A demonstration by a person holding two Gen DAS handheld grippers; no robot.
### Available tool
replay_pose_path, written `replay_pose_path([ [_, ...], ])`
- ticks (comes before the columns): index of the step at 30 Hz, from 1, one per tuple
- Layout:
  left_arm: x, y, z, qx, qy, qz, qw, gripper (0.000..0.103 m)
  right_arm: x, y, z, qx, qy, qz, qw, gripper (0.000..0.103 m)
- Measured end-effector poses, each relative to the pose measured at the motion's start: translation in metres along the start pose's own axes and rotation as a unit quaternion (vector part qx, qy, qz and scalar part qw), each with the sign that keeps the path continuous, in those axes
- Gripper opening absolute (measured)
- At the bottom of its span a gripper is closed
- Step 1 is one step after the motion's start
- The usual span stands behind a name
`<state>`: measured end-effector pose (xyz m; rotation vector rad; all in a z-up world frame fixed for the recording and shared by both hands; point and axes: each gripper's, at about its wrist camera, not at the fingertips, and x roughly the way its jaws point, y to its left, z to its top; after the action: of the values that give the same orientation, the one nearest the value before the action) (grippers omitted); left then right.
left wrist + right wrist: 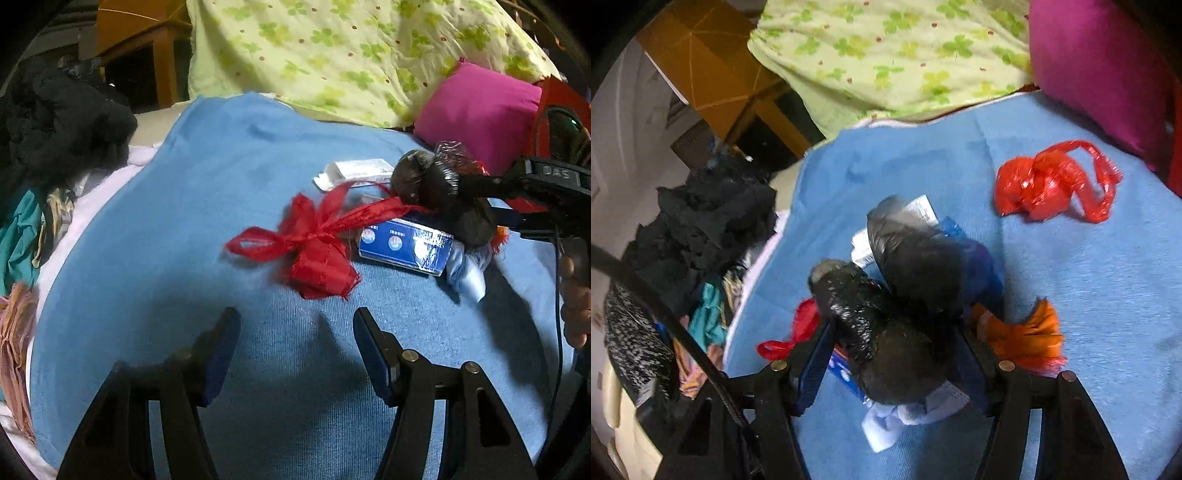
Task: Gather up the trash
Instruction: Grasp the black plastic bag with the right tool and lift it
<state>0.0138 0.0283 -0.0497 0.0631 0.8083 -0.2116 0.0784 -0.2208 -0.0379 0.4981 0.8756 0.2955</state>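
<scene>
Trash lies on a blue cloth (207, 206) on a bed. In the left wrist view a red ribbon bow (314, 240), a blue box (404, 245), a white packet (356, 171) and a pale blue face mask (467, 273) lie ahead. My left gripper (295, 350) is open and empty just short of the bow. My right gripper (491, 206) comes in from the right, shut on a knotted black plastic bag (428, 184). In the right wrist view the black bag (886, 325) fills the jaws of the right gripper (897, 354). A red plastic bag (1049, 184) and an orange scrap (1027, 339) lie to the right.
A pile of dark clothes (55, 125) lies at the left edge of the bed. A green clover-print quilt (351, 55) and a magenta pillow (476, 114) lie at the back. A wooden cabinet (147, 48) stands behind on the left.
</scene>
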Motion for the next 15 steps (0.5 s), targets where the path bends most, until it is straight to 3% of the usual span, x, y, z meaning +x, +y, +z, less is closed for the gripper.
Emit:
replay_pose_path([
  [1, 0.0, -0.001, 0.0, 0.0, 0.0, 0.0, 1.0, 0.064, 0.003, 0.0, -0.001, -0.001, 0.006, 0.002, 1.0, 0.043],
  [7, 0.002, 0.002, -0.002, -0.001, 0.002, 0.01, 0.9999, 0.064, -0.02, 0.005, -0.005, -0.009, -0.022, 0.018, 1.0, 0.026],
  [15, 0.002, 0.002, -0.004, 0.004, 0.001, 0.027, 0.9996, 0.064, -0.074, -0.018, -0.003, 0.035, -0.071, 0.047, 0.996, 0.023],
])
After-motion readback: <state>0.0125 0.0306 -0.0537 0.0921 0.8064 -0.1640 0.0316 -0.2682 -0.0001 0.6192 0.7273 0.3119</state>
